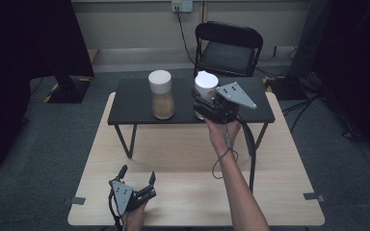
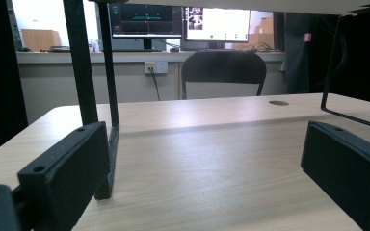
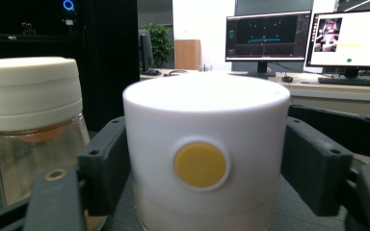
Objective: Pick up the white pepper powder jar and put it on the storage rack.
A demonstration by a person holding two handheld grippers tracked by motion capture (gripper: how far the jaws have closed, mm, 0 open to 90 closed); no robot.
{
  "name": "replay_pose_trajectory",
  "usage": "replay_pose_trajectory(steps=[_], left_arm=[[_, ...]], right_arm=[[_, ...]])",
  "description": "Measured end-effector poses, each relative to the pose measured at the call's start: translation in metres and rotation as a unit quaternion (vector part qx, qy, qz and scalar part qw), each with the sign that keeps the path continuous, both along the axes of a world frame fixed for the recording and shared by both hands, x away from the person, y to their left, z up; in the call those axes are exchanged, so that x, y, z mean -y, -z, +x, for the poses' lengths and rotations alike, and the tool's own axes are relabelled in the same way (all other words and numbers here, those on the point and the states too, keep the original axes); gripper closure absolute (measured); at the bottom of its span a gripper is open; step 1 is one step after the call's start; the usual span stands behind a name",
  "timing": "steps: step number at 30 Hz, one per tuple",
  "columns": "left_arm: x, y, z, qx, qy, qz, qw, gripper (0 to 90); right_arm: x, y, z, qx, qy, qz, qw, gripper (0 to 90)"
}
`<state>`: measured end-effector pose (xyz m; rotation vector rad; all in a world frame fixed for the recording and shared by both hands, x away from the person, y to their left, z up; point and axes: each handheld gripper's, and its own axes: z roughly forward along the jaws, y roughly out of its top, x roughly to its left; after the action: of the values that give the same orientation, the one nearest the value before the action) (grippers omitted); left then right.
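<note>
Two white-capped jars stand on a small black raised table (image 1: 130, 108). The left jar (image 1: 161, 96) (image 3: 31, 110) is clear glass holding something brownish. The right jar (image 1: 205, 84) (image 3: 204, 144) has a white cap with a round yellow spot facing me. My right gripper (image 1: 202, 102) (image 3: 204, 197) reaches in level from the near side, its jaws flanking this cap closely on both sides; I see no firm pinch. My left gripper (image 1: 138, 173) (image 2: 207, 163) rests low on the wooden table (image 1: 188, 192), jaws wide open with nothing between them.
The black table's thin legs (image 2: 84, 72) stand on the wooden table just ahead of my left gripper. A black folding chair (image 1: 229, 48) sits behind the tables. Monitors (image 3: 265, 36) line a desk at the far wall. Grey carpet surrounds the table.
</note>
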<state>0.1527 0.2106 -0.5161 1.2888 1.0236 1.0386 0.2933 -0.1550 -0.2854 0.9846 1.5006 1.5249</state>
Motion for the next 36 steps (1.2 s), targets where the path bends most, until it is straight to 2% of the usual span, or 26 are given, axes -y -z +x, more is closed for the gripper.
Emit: replay_pose_trajectory(steps=[7,12,25,36], left_arm=[[0.000,0.000,0.000,0.000,0.000,0.000,1.0000,2.9],[0.000,0.000,0.000,0.000,0.000,0.000,1.0000,2.9],[0.000,0.000,0.000,0.000,-0.001,0.000,1.0000,2.9],[0.000,0.000,0.000,0.000,-0.001,0.000,1.0000,2.9]], right_arm=[[-0.007,0.005,-0.007,0.020,0.020,-0.001,0.9996,0.0],[-0.006,0.009,-0.009,0.032,0.016,-0.006,0.9993,0.0],[-0.005,0.014,-0.011,0.036,0.019,0.000,0.9992,0.0],[0.004,0.023,-0.022,0.041,0.028,0.023,0.9985,0.0]])
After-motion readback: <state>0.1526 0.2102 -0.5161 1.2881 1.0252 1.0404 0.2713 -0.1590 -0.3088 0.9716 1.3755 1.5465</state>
